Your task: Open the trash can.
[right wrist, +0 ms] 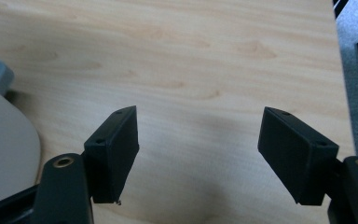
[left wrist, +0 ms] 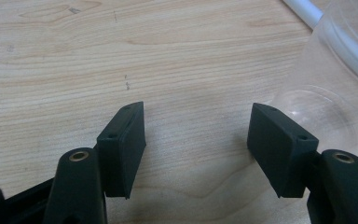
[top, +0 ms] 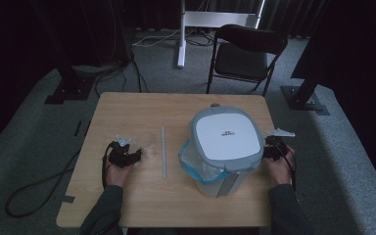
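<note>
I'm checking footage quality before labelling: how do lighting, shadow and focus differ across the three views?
High view: dim, dark surroundings, the table evenly lit, the clear cup faint. Left gripper view: bright, wood grain sharp, cup showing soft reflections, left claw slightly soft. Right gripper view: a soft shadow on the wood between the pads of the right claw, the bin lid blurred at the edge.

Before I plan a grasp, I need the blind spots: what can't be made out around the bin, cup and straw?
- Bin, high view: its closed lid hides the inside.
- Clear plastic cup, left gripper view: cut off by the right edge; the high view shows it too faintly to tell upright or tipped.
- Straw, high view: too small to tell if either end is bent.
</note>
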Demonstrator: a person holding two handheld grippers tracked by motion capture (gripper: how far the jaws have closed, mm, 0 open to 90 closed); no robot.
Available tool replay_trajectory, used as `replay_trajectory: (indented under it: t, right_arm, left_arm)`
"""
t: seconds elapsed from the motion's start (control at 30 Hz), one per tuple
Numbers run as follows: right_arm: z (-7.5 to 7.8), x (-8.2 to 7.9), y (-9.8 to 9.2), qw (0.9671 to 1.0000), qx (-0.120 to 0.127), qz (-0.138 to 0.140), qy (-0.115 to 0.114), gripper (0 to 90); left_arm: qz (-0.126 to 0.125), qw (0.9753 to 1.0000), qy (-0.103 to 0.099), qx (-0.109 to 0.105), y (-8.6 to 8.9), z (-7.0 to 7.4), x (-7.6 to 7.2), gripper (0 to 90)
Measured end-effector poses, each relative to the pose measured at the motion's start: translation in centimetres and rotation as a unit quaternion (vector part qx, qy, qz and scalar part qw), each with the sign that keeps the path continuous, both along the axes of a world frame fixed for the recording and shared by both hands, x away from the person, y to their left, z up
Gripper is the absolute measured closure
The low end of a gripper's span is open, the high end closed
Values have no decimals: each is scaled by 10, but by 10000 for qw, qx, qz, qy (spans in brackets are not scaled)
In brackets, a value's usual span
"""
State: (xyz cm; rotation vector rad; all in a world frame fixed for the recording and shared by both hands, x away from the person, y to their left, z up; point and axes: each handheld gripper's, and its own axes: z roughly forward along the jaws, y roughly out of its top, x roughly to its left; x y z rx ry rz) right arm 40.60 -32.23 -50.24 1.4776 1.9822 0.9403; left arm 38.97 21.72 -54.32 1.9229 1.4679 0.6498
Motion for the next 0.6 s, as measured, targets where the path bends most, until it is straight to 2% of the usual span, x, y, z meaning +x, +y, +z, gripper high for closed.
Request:
replay_trajectory:
  t: [0.2,0.6]
  right_arm:
    - [15,5,-1,9999,102,-7,-98,277]
    - [38,12,-1,9996,68,9,-256,277]
  left_arm:
    - [1,10000,1,2,0,0,0,368]
    - [-5,10000,3,5,0,0,0,368]
